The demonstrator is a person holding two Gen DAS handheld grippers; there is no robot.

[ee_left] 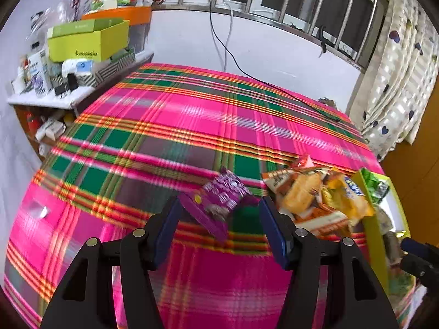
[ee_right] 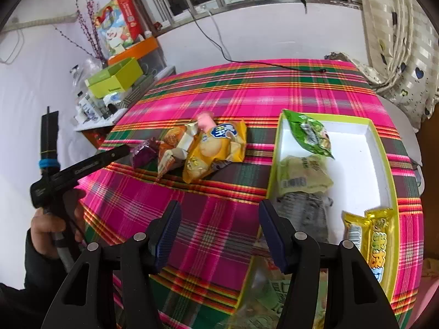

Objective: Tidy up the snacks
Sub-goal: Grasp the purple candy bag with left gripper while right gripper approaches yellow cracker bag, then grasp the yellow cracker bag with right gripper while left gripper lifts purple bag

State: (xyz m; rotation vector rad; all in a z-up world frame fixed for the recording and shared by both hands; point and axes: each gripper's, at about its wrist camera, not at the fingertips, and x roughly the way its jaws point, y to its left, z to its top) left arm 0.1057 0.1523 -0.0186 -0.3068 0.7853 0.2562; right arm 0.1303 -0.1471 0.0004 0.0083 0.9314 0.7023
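Left wrist view shows the left gripper (ee_left: 221, 229) with its blue pads spread wide over the plaid cloth (ee_left: 170, 126), pressing on nothing. A purple snack packet (ee_left: 219, 201) lies between and just beyond the fingertips, tilted, and no pad touches it. To its right sits a loose pile of snacks (ee_left: 315, 197), orange and yellow wrappers overlapping one another. Right of the pile stands the yellow-green wall of a box (ee_left: 370, 219).

Right wrist view shows the right gripper (ee_right: 219, 233) also wide apart and empty, hovering above the cloth at the near left corner of the box (ee_right: 384, 170). Inside the box lie a green packet (ee_right: 310, 134) at the far left, a pale green packet (ee_right: 301, 175) nearer, a grey packet (ee_right: 307, 208) nearer still, and two yellow bars (ee_right: 376, 241) at the near right. On the left, a hand (ee_right: 52, 233) grips the handle of the other gripper. A cluttered shelf (ee_right: 109, 96) stands far left against the wall.
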